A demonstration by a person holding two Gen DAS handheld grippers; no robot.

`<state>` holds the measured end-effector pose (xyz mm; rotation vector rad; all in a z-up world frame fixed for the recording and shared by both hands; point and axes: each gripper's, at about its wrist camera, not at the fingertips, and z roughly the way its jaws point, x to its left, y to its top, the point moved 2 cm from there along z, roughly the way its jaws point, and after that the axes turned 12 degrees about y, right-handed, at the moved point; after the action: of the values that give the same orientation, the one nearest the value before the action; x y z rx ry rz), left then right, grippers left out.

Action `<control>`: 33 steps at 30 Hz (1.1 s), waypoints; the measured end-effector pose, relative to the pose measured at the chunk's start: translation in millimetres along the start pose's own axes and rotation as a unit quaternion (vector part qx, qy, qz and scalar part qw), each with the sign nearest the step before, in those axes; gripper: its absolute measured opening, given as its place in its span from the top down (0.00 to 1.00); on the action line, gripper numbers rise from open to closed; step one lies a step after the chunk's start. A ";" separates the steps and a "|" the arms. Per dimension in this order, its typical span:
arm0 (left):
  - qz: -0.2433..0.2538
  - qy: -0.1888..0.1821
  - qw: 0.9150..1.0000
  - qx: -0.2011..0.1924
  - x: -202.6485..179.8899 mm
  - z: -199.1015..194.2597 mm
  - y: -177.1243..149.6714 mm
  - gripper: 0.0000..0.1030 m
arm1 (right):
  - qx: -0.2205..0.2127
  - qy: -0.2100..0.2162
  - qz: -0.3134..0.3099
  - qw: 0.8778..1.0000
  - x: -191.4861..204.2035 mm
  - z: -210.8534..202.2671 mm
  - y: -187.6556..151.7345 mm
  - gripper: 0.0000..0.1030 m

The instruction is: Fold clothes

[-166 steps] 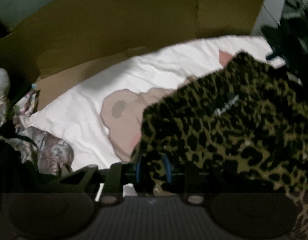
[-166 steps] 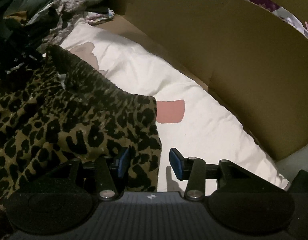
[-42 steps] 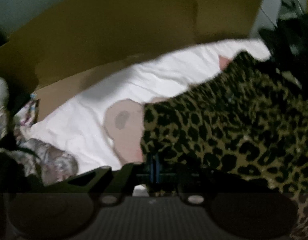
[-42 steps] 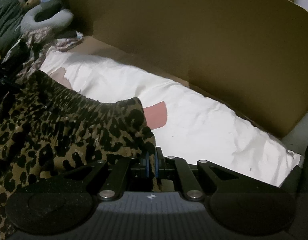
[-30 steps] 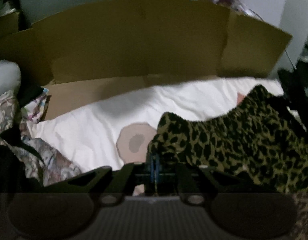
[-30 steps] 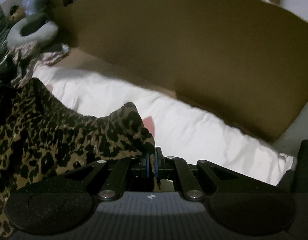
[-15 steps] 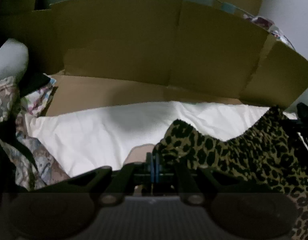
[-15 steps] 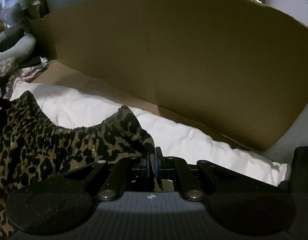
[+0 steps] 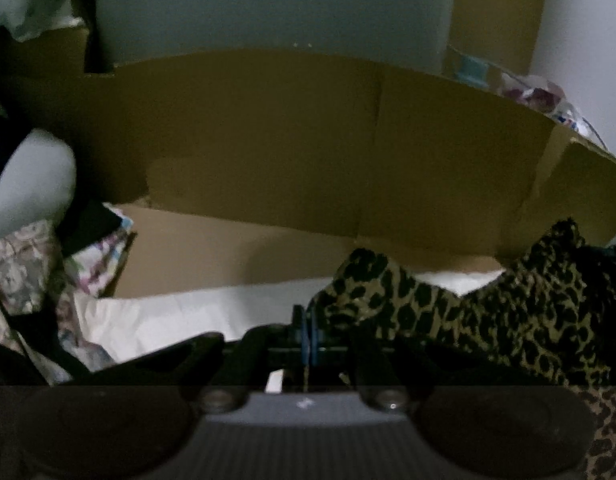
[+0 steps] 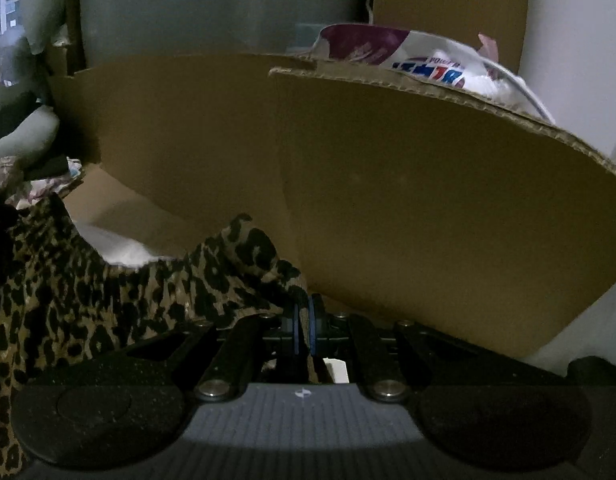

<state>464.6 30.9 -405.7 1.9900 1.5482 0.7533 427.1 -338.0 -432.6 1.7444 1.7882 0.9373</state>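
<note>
Left gripper (image 9: 309,334), right gripper (image 10: 303,330): fingers clamped.

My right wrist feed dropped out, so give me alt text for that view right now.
The right gripper is shut on an edge of the leopard-print garment, which drapes away to the left. Behind stands a brown cardboard wall, with a strip of white bedding showing above the cloth.

leopard-print garment (image 9: 488,312) (olive with black spots), white sheet (image 9: 179,312), brown cardboard (image 10: 428,200)
</note>
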 end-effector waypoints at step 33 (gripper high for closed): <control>0.030 -0.041 0.998 0.032 -57.3 -124.5 -23.0 0.52 | -0.003 0.048 0.057 0.997 -3.6 -123.3 -36.5 0.54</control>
<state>351.0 -13.0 -338.6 2.0949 1.4893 0.6446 311.7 -358.2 -379.2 1.8421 1.7574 1.0890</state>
